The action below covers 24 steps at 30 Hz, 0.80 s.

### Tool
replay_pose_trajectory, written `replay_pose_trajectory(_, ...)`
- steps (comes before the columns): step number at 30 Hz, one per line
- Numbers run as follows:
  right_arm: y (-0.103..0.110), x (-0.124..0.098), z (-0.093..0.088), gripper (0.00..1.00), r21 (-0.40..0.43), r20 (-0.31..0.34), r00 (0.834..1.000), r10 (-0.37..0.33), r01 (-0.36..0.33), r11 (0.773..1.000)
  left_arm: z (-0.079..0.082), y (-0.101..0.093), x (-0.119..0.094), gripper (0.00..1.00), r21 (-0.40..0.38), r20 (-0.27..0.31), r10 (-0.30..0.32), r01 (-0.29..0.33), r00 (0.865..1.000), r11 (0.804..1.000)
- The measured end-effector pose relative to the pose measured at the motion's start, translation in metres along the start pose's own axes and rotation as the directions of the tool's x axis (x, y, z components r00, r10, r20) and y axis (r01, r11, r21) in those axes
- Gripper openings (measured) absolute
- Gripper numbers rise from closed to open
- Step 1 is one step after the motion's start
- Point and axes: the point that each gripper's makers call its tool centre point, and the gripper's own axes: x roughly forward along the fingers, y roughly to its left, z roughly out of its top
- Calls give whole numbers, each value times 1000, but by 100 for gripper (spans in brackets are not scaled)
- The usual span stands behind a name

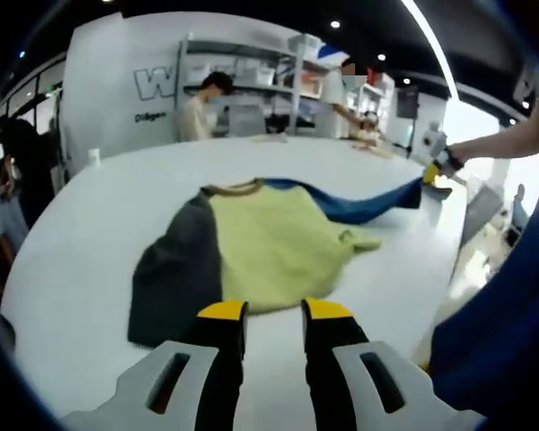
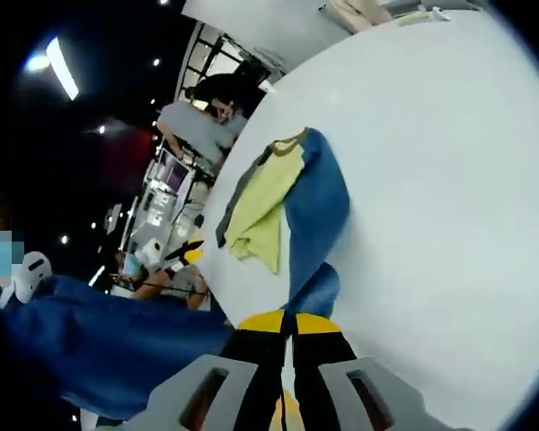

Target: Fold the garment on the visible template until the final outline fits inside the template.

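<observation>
While lying mid-frame on the white worktop (image 1: 90,224), soft, light and limp: garment (image 1: 269,247), blue sleeve (image 2: 316,292) pinched at its end by right gripper (image 2: 289,321) fingers, left gripper (image 1: 274,312) fingers spread and empty — best taken at hem or sleeve edges.

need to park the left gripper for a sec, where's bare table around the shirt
Bare white table lies left of the garment's grey side, and behind its collar toward the far edge. In the right gripper view, the wide stretch right of the blue sleeve is free. It is crowded where the right gripper clamps that sleeve.
</observation>
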Motion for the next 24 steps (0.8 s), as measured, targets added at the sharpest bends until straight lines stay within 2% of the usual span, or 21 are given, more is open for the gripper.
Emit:
replay_pose_trajectory(10, -27, -8, -11, 0, 59, -69, 998, 4, 0, 998, 1, -2, -1, 21, -23, 7, 30, -30, 1000, 999)
replay_pose_trajectory(21, -64, -16, -17, 0, 94, -101, 994, -32, 42, 995, 1, -14, -5, 21, -36, 3, 73, -73, 997, 997)
replay_pose_trajectory(24, -73, -19, -17, 0, 118, -79, 996, -43, 52, 992, -2, -16, -5, 21, -41, -4, 85, -85, 996, 996)
